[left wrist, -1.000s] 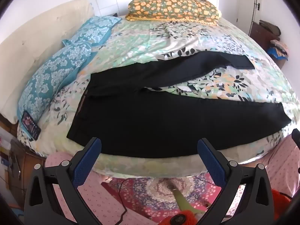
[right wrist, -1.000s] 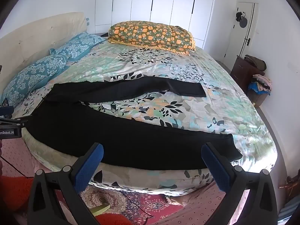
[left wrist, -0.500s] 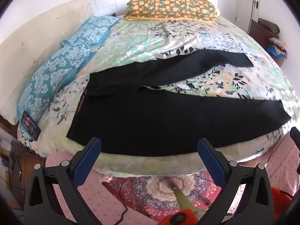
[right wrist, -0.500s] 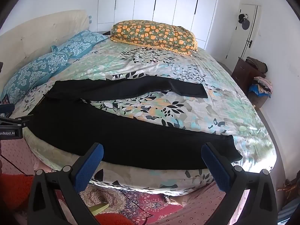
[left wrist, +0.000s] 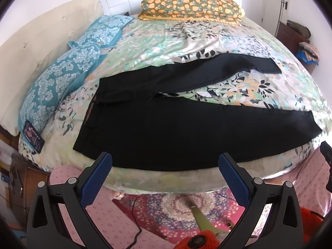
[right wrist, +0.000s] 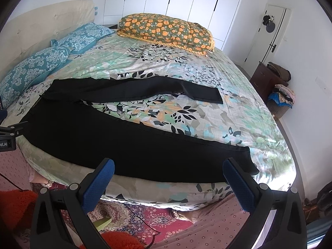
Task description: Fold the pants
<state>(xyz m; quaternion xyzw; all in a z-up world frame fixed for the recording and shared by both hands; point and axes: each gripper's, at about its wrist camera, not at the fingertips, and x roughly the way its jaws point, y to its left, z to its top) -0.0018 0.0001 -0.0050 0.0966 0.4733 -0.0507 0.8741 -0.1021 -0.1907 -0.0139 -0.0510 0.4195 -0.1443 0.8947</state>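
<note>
I'm at the start: pants [left wrist: 186,132] lie flat & unfolded on the bed [left wrist: 207,41], nothing gripped yet. Left gripper [left wrist: 165,167] has its jaws wide apart, holding nothing, hanging off the near edge of the bed over the rug. Right gripper [right wrist: 168,173] is same: wide, holding nothing, off the near edge too.

Pants sit along the near edge of the bed, long axis running parallel to that edge. Waistband [left wrist: 91,112] points toward the headboard end, by the blue pillows [left wrist: 62,76]; hems point to the foot end. Legs splay in a V: near leg [right wrist: 145,145] runs along the near edge w/ its hem [right wrist: 251,161] close to the near foot corner; far leg [right wrist: 134,91] angles toward the bed's middle, hem [right wrist: 215,96] well apart from the other.

Next move, my guess: bring one leg over the other so legs stack. That needs a pinch on a hem w/ the right gripper & one near the waistband w/ the left, then a lift & carry across w/o dragging the cloth. Near leg's hem is closest to reach for.
</note>
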